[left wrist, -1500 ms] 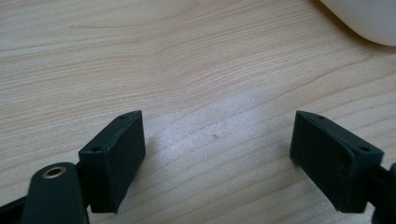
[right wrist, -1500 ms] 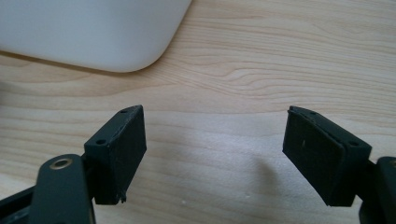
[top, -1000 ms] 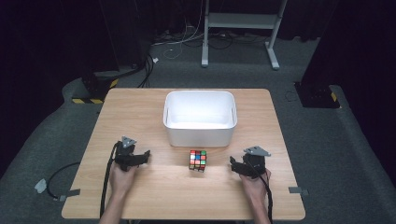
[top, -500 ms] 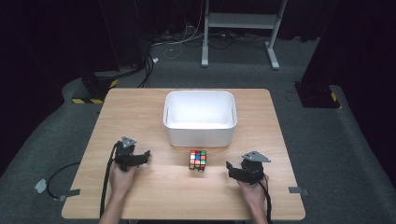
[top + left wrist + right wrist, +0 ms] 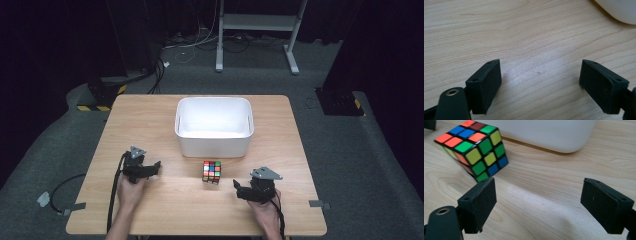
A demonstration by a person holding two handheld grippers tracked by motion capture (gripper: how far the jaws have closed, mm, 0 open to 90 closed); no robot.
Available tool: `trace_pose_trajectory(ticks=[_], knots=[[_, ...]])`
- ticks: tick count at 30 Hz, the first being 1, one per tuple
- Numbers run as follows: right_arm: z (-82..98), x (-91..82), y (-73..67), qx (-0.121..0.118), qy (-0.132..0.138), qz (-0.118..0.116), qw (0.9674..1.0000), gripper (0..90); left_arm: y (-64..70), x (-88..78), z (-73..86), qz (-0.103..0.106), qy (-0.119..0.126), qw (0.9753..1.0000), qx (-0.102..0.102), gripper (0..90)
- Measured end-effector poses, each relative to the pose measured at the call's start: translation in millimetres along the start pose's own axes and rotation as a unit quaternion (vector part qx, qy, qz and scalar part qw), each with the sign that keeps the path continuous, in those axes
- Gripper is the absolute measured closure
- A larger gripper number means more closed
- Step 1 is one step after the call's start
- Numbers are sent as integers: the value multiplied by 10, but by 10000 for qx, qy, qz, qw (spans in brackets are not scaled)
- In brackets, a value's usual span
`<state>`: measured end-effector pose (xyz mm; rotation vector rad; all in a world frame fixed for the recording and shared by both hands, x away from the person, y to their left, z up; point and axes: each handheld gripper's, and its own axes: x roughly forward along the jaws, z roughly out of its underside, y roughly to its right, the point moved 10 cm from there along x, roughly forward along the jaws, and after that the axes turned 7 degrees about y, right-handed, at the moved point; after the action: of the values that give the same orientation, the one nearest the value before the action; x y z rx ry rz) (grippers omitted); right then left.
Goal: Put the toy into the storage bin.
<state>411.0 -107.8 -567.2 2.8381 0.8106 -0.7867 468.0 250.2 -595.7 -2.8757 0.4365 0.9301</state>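
We hold both grippers low over the near half of the wooden table [image 5: 150, 120]. The puzzle cube [image 5: 212, 171] sits on the tabletop about midway between the left and right edges, just in front of the white bin [image 5: 214, 125], which stands at the table's middle, nearer the far edge. The cube looks to be a little apart from the bin's near wall, though from above the gap is hard to judge.

Our right gripper [image 5: 240, 190] is near the right part of the near edge, its jaws spread wide with nothing between them; in the right gripper view the cube [image 5: 472, 147] lies just beyond its left jaw, not touching it. Our left gripper [image 5: 155, 167] is toward the left edge, well apart from the cube, its jaws likewise spread over bare wood, with a corner of the bin [image 5: 619, 10] ahead.
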Motion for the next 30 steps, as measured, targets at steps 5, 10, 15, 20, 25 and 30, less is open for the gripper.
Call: trace_pose_trajectory(ticks=[5, 10, 15, 20, 25, 30], knots=[[-8, 13, -100, -48, -9, -180, 9998, 121, 3, 4, -4, 7, 19, 10000, -17, 180], [-6, 48, -168, -74, -74, -296, 9995, 113, 3, 5, -4, 10, 18, 10000, -17, 181], [-38, 85, -235, -95, -22, -388, 9992, 107, 3, 5, -5, 11, 18, 10000, -16, 180], [-88, 134, -321, -149, 17, -510, 9986, 98, 3, 6, -5, 12, 18, 10000, -14, 181], [-125, 190, -403, -279, -8, -611, 9977, 96, 3, 7, -6, 8, 24, 10000, -16, 181], [-173, 242, -478, -293, 31, -714, 9970, 95, 2, 8, -7, 9, 22, 10000, -12, 181]])
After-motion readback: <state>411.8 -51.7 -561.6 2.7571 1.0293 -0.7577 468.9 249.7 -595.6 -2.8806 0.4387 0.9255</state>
